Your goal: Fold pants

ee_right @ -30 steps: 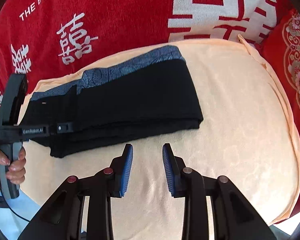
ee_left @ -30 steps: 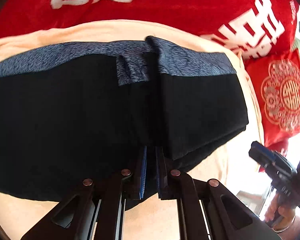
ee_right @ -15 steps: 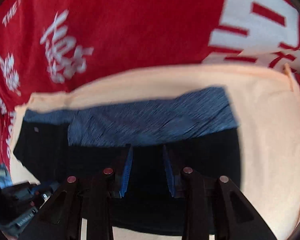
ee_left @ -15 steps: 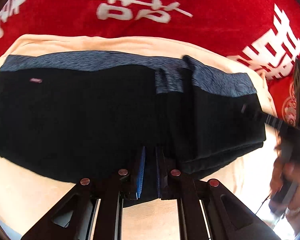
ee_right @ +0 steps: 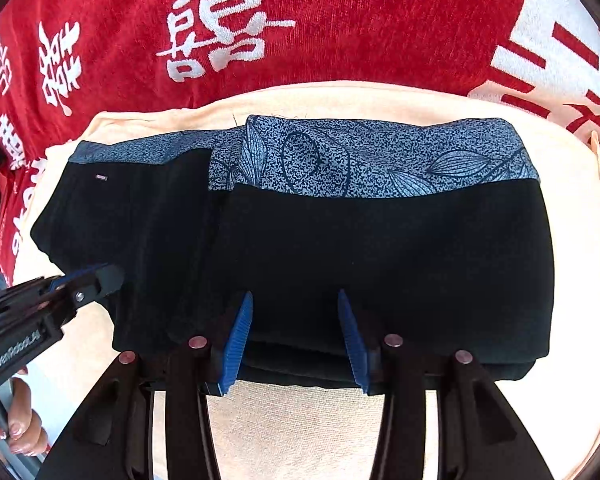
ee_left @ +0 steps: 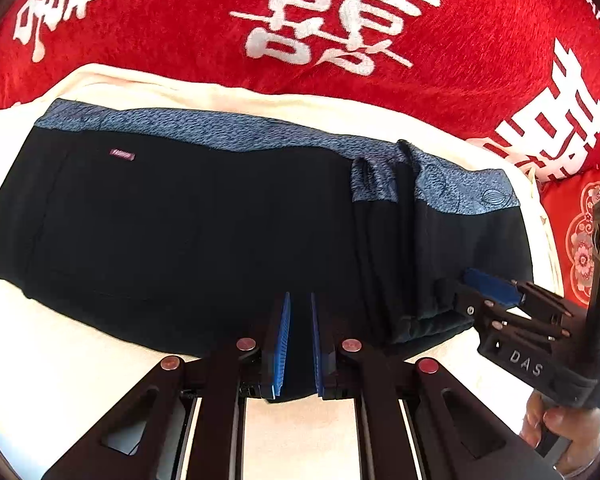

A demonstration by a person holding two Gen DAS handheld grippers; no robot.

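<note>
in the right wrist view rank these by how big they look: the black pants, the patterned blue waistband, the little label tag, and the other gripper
1. black pants
2. patterned blue waistband
3. left gripper; it is nearer the camera and cut off by the frame edge, so its rank against the waistband is unsure
4. label tag

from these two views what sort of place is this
Probably a bedroom at home, on a bed: the black pants lie on a cream cloth spread over a red plush blanket with white wedding characters, beside a red embroidered cushion.

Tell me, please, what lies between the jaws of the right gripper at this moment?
In the right wrist view, the near folded edge of the black pants lies between the open jaws of the right gripper, not yet pinched.
</note>
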